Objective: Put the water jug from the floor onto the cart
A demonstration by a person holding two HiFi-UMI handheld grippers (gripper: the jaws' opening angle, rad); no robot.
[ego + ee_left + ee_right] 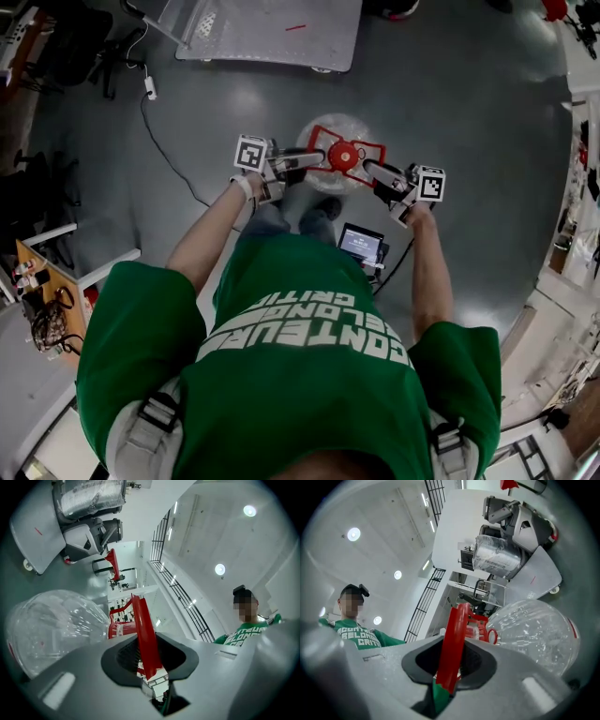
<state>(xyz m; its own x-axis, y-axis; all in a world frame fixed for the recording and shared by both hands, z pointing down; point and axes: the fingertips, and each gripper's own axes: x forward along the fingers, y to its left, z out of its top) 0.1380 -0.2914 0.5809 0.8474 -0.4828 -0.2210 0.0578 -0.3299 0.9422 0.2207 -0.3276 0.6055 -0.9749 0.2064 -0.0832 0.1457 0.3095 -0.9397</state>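
Left gripper (pixel 309 157) and right gripper (pixel 373 171) are each clamping narrowly on the red handle (pixel 344 155); you're holding the water jug (pixel 323 127) at 12 o'clock, with the cart (pixel 272 33) beyond it.

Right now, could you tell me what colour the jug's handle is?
The handle is red, clearest in the right gripper view.

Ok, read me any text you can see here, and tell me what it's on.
"CONTE…" / "BELONG…" / "CRITI…": three lines on the green shirt, line ends not clear.
Small screen: too small to read.
Marker cubes: square patterns only, no words.
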